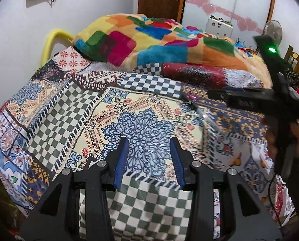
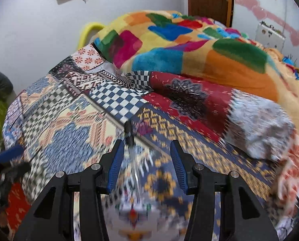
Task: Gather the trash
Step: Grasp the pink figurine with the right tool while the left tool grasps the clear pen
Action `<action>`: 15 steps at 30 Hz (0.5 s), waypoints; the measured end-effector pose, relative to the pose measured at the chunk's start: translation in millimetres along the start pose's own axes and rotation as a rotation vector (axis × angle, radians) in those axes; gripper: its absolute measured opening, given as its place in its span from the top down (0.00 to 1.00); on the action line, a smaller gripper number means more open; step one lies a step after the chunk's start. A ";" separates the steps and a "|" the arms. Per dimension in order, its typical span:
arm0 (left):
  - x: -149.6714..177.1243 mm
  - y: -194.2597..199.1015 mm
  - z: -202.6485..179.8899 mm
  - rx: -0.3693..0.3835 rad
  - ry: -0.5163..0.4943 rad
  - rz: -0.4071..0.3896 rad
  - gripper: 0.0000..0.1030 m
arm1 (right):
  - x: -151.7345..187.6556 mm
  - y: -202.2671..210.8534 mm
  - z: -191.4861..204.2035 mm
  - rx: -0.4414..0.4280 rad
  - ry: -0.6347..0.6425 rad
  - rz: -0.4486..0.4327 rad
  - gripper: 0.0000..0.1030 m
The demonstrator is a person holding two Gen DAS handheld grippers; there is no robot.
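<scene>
Bedroom, trash round barely begun. Both claws tilted down over a patchwork-print cotton bedsheet (image 1: pixel 73 108), jaws apart and empty. Left gripper (image 1: pixel 149 147) poised above the sheet's blue lace medallion, blue ribbed pads (image 1: pixel 121 160) spread, nothing but cloth between them. Right gripper (image 2: pixel 145 150) likewise spread and aimed at the likely quarry: a thin clear plastic scrap with a dark end (image 2: pixel 129 131). Scrap lying flat on the sheet, right of the medallion and on the near side of a heaped fleece blanket of bright colour blocks (image 1: pixel 149 40), its dark end just beyond the right gripper's left fingertip. Touched by neither claw, so far as can be judged.

Jaws probably held parted in readiness, to straddle the scrap before closing (a slight, flat thing on soft cloth, so likely a low pinch, with some risk of nipping fabric too). Left gripper kept off to one side, seemingly in reserve.

Shown by the left wrist view alone: the right gripper side-on at the right edge, green lamp lit, a hand (image 1: pixel 280 140) wrapped round its handle, and the scrap in sharp focus between the two tools. Shown by the right wrist view alone: the scrap close up though smeared by blur, and a blue pad of the left gripper at the left edge.
</scene>
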State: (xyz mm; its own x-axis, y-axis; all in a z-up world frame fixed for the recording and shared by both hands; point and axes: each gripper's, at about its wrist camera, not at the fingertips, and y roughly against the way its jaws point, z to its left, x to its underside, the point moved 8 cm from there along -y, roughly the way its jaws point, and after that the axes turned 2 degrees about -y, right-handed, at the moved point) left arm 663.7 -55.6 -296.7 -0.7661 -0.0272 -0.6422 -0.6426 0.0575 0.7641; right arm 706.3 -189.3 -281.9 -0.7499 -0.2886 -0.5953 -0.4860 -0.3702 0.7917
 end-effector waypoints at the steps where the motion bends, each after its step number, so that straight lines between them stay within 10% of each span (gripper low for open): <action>1: 1.8 -5.1 2.2 -0.002 0.003 0.004 0.60 | -2.3 -7.8 -1.1 0.006 0.001 0.005 0.57; 15: 4.5 -37.8 -6.6 0.005 0.020 0.047 0.60 | -6.1 -46.3 1.1 0.016 0.110 0.016 0.78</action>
State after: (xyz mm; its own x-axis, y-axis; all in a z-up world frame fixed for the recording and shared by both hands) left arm 684.4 -64.5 -328.1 -0.7957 -0.0442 -0.6040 -0.6056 0.0640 0.7932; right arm 732.8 -169.4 -314.8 -0.7041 -0.3898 -0.5935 -0.4824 -0.3508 0.8027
